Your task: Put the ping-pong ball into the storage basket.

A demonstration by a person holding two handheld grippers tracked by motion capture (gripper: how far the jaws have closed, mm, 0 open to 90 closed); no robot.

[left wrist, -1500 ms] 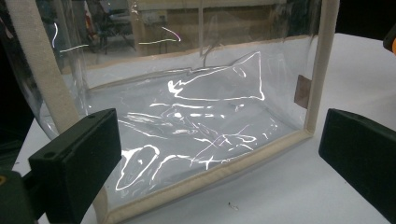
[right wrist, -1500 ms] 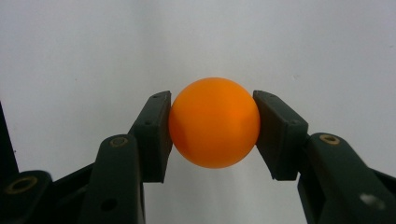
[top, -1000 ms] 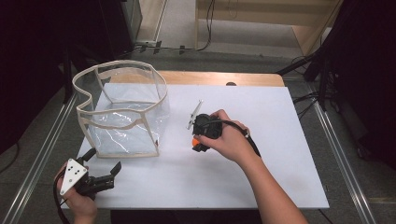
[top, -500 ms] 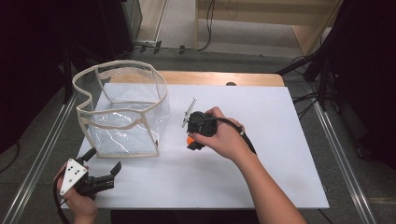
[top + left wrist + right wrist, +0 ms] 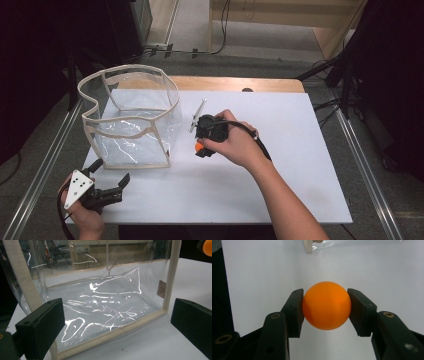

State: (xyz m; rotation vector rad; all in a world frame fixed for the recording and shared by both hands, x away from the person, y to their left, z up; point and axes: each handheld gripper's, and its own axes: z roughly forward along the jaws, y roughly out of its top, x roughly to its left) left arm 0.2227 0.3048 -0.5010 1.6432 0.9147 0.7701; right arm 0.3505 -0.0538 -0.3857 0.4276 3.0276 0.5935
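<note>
Because the orange ball is being pinched between the closed jaws of the right gripper at mid-frame, just right of the clear bag, the left gripper is being kept wide open at lower left, probably to steady that bag.

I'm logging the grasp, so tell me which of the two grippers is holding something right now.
The right gripper, near the middle of the table: it is shut on the orange ball. The left gripper is open and faces the clear bag.
</note>
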